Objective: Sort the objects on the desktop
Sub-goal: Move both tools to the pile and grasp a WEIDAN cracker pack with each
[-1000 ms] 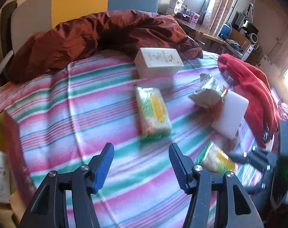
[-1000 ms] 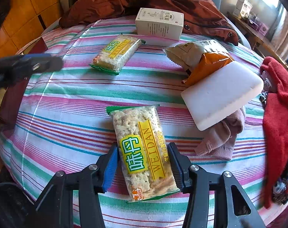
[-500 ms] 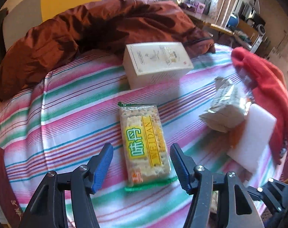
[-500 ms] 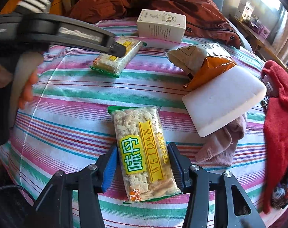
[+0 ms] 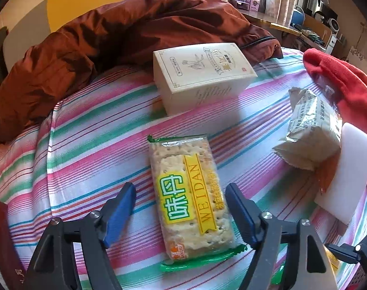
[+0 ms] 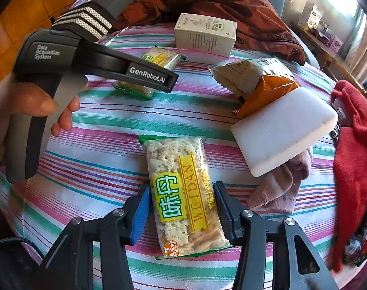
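Two Weidan cracker packs lie on the striped tablecloth (image 5: 86, 149). My left gripper (image 5: 181, 207) is open, its fingers either side of the far pack (image 5: 190, 198) with gaps on both sides. My right gripper (image 6: 182, 205) straddles the near pack (image 6: 183, 193); its fingers sit right against the pack's sides, which looks like a grip. The far pack (image 6: 156, 60) also shows in the right wrist view, partly behind the left gripper's body (image 6: 98, 60).
A cream box (image 5: 202, 75) stands behind the far pack. An opened snack bag (image 6: 256, 79), a white block (image 6: 282, 130), a pink cloth (image 6: 280, 188) and red cloth (image 6: 352, 159) lie right. A brown jacket (image 5: 110, 43) covers the back.
My left gripper has moved forward over the table until its open fingers straddle the far pack. My right gripper has stayed around the near pack.
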